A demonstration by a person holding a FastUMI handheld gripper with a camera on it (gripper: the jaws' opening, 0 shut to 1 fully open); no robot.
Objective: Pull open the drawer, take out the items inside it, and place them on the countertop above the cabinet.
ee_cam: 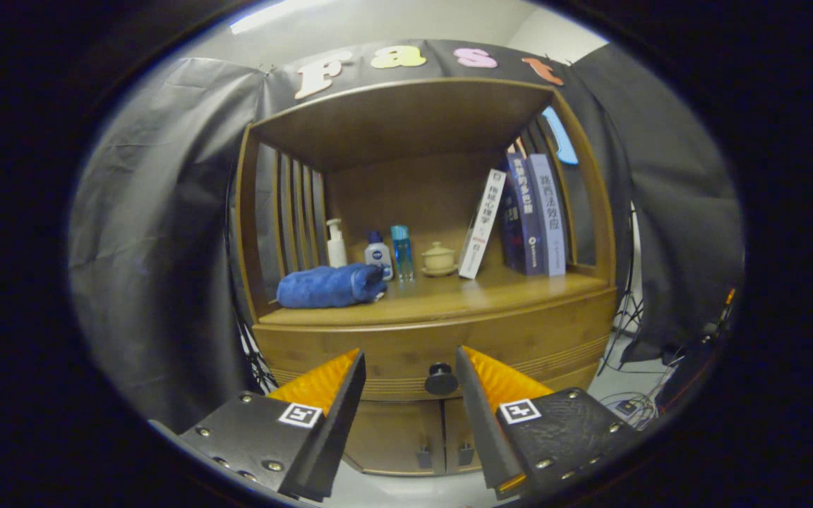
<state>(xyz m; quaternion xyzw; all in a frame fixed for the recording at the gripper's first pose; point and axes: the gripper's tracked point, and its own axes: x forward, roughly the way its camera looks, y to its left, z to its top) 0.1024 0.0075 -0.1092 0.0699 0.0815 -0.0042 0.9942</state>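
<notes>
A wooden cabinet stands ahead, with its drawer point(519, 346) shut under the countertop point(449, 296). The drawer's round dark knob point(441, 381) sits between my fingertips, closer to the right one and still a little beyond them. My gripper point(410, 360) is open, nothing between its fingers. The drawer's contents are hidden.
On the countertop lie a rolled blue towel point(331, 286), a white pump bottle point(336, 243), two small bottles point(389, 254), a small lidded pot point(438, 259) and several books point(526, 219) leaning at the right. Two small doors point(413, 434) sit below the drawer. Cables and stands point(632, 395) crowd the floor at right.
</notes>
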